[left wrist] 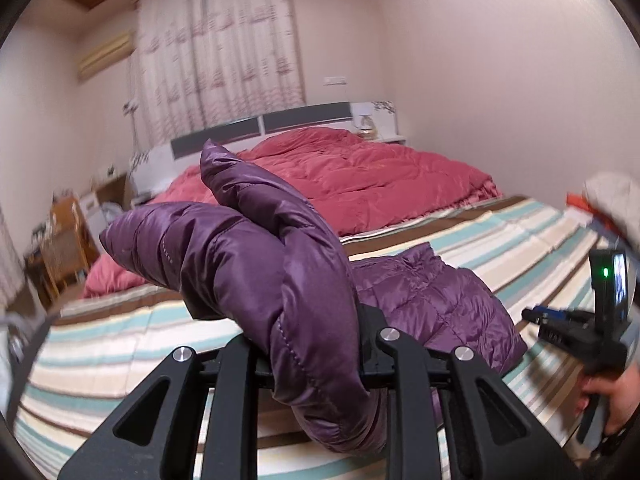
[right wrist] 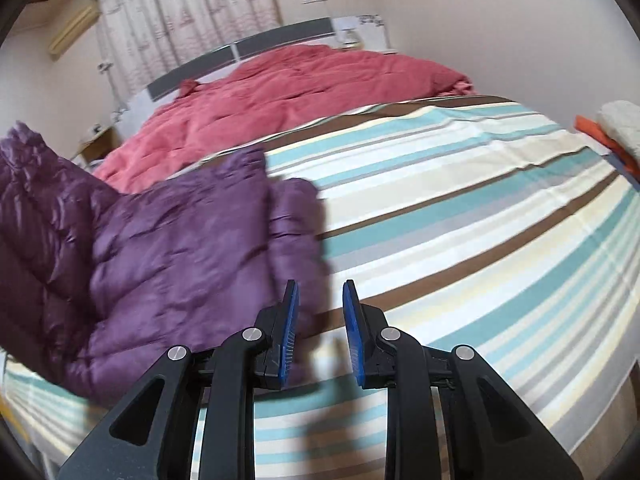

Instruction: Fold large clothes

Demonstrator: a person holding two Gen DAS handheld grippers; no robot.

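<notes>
A purple quilted down jacket lies on the striped bed sheet. My left gripper is shut on a thick fold of the jacket and holds it lifted above the bed; the cloth hides the fingertips. In the right wrist view the jacket lies at the left, partly raised at the far left. My right gripper is open and empty, its blue pads just above the sheet beside the jacket's right edge. The right gripper also shows in the left wrist view, held by a hand.
A red quilt covers the far half of the bed below the headboard. Folded white and orange cloth lies at the right bed edge. A wooden chair and bedside table stand at the left. Curtains hang behind.
</notes>
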